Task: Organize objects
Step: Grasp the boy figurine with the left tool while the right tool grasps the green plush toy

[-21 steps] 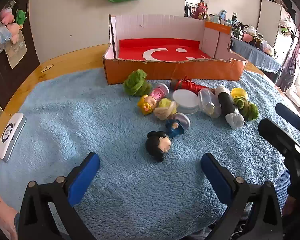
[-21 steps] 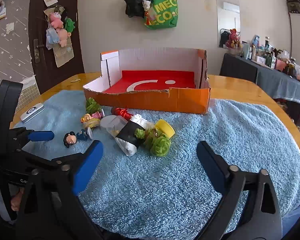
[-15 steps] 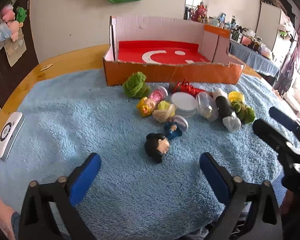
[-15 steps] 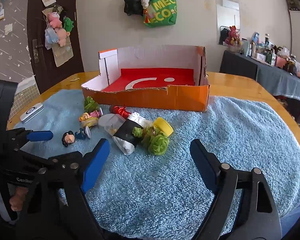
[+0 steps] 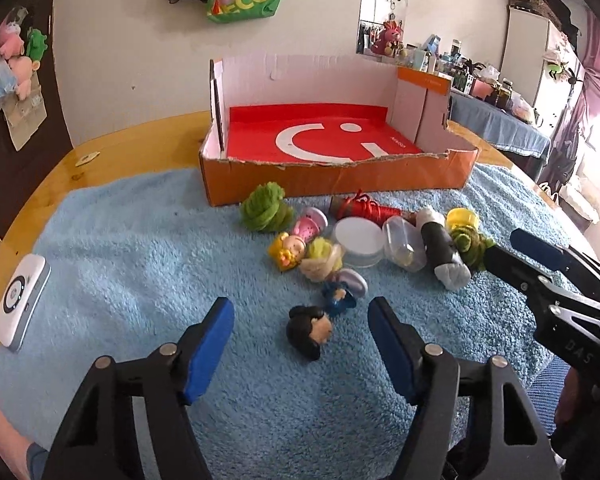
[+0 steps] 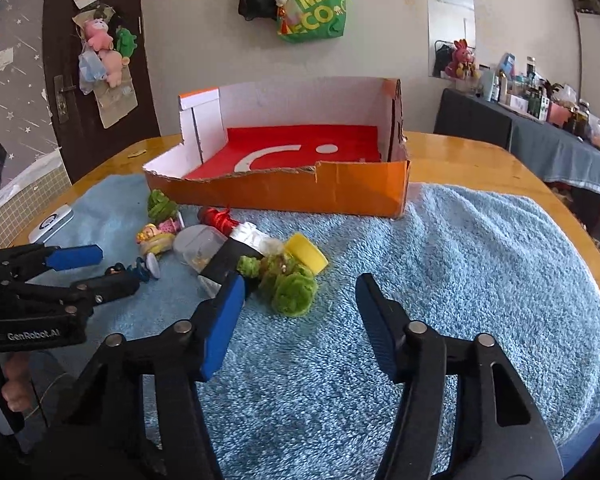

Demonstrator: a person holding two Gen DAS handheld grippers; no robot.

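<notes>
I am lining my open, empty left gripper around the dark-haired doll head, while my right gripper, open and empty, is hovering before the green pompom, both bound for the cardboard box beyond.

Wooden table under blue towel; cardboard box on both.

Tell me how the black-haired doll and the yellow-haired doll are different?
The black-haired doll lies alone on the blue towel, apart from the pile; the yellow-haired doll lies in the pile, touching other toys. The black-haired doll is nearest the left gripper, just ahead of its open fingers; the yellow-haired doll lies farther off, nearer the orange box. Both are small figures lying down.
</notes>
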